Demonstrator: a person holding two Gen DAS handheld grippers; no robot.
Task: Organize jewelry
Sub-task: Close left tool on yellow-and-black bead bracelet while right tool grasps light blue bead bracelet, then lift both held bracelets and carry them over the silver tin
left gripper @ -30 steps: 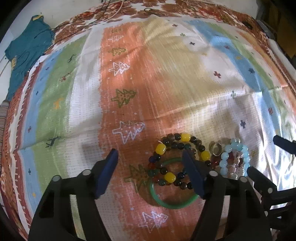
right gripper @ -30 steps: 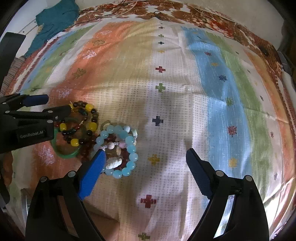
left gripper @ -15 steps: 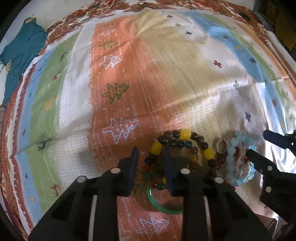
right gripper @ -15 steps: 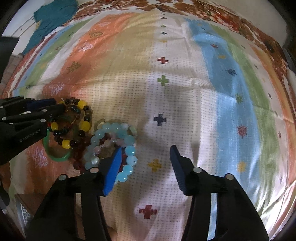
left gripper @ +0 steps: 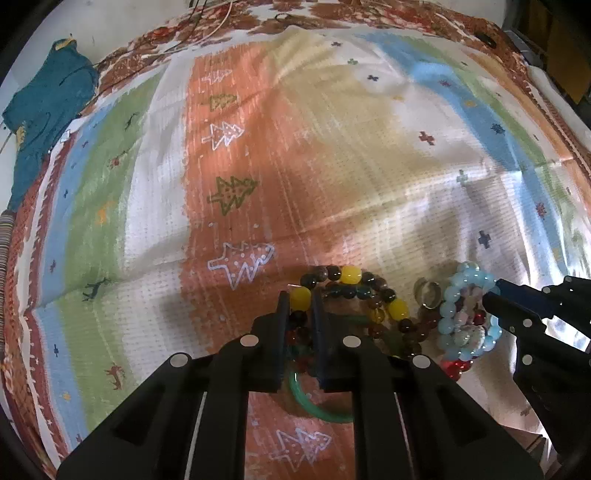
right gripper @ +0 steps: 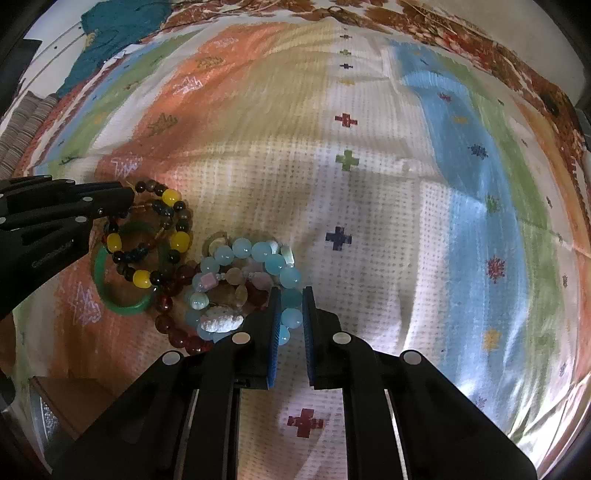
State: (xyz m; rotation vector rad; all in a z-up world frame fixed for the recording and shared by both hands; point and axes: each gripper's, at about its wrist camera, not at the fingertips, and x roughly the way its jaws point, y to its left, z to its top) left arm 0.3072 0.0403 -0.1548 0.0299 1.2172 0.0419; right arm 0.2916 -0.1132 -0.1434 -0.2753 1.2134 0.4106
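Note:
A heap of bracelets lies on the striped blanket (left gripper: 332, 166). My left gripper (left gripper: 299, 295) points steeply down with its jaws closing on the yellow-and-dark bead bracelet (left gripper: 351, 275), whose beads sit pinched between the pads. A green bangle (left gripper: 317, 410) lies under that bracelet. To the right, my right gripper (right gripper: 291, 295) has its jaws closing tight on the light blue bead bracelet (right gripper: 242, 247), with blue beads between the pads. A red bead bracelet (right gripper: 173, 334) and a ring (right gripper: 218, 240) lie tangled between the two. Each gripper shows in the other's view: left gripper (right gripper: 122, 201), right gripper (left gripper: 493, 291).
A teal garment (left gripper: 48, 110) lies at the blanket's far left corner. The blanket stretches wide beyond and to the right of the heap. A brown patterned border (right gripper: 461, 33) runs along its far edge. A wooden surface (right gripper: 74, 398) shows at the near left edge.
Both grippers went from wide open to nearly closed. The left one came down around the yellow-and-dark beads, the right one around the light blue beads.

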